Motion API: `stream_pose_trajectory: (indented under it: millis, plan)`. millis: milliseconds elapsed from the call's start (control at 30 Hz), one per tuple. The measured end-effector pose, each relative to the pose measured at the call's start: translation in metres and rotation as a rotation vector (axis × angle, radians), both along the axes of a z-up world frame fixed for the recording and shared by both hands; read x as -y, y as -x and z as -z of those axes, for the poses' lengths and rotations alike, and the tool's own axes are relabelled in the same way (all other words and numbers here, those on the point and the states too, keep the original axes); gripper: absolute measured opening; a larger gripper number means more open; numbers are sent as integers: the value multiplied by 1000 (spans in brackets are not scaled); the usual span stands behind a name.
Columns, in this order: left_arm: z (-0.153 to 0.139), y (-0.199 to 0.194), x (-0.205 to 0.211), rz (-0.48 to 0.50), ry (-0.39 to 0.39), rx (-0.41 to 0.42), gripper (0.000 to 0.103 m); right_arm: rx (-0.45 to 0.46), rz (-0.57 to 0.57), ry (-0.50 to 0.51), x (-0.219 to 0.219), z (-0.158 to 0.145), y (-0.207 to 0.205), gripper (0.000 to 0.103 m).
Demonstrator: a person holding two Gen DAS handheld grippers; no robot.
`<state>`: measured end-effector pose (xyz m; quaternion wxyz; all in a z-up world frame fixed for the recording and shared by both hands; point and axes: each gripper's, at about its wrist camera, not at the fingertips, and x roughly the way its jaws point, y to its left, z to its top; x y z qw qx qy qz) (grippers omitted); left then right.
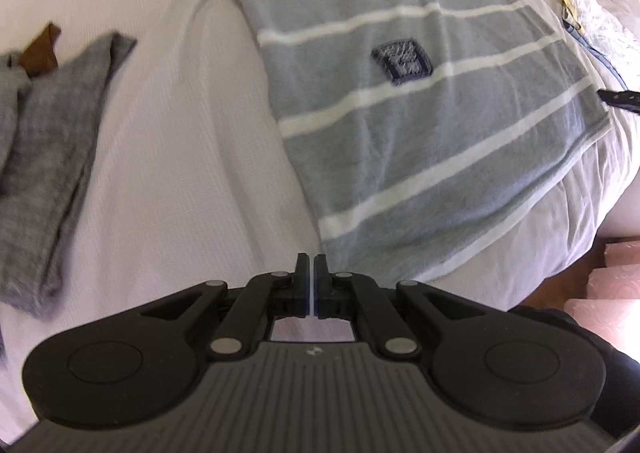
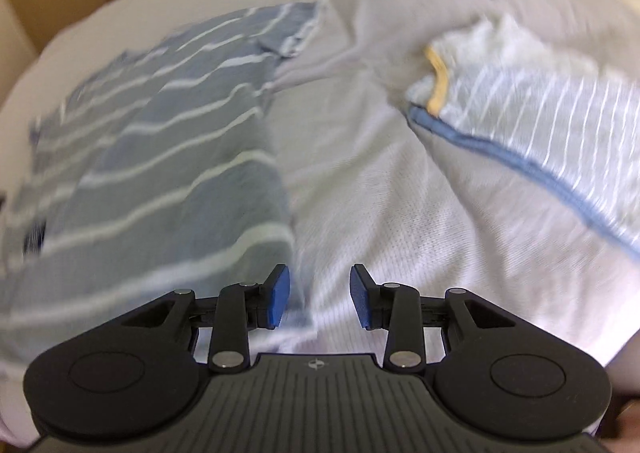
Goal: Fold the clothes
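Surface: white bedspread [image 1: 180, 181], broad and soft, serving as the folding bench.
Striped shirt [image 1: 400, 101]: spread flat on the bedspread, badge [image 1: 402, 63] up, hem nearest both grippers; laid out so sides can be turned in.
Left gripper [image 1: 311, 273]: pinched fully together, empty, poised at the shirt's near corner.
Right gripper [image 2: 320, 293]: jaws partly apart, nothing between them, hovering at the shirt's side edge; probably readying a pinch.
Grey garment [image 1: 44, 173]: set aside, well apart.
Pale striped garment [image 2: 540, 109]: heaped aside, waiting.

The striped shirt [image 1: 420, 113] lies on the bed [image 1: 180, 173], another garment [image 1: 52, 133] to its left
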<state>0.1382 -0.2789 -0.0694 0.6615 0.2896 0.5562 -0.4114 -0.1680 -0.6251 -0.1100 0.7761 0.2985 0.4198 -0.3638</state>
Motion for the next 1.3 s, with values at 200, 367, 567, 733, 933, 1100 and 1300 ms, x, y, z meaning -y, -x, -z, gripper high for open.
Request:
stream_pose_trajectory:
  millis: [200,367,567,733,933,1100,1300]
  plan:
    - [-15,19,66,149,75,33,2,36,-136,-68,-22,7,-16,34]
    - [-23,43,163,352,171,56,5,49,-304,-68,-64,0,-31,34]
    - [-13,93,278,594,240,20,17,131,-262,-166,-69,0,-16,34]
    - [17,130,345,586,213,-157,23,168,-60,-188,-41,3,17,35]
    - [49,147,360,508,109,-189,0,154,25,-184,-19,9,46,36]
    - [29,122,323,416,160,-167,0,209,75,-186,-1,6,54,37]
    - [34,98,303,292,156,-203,0,324,78,-231,28,13,27,39]
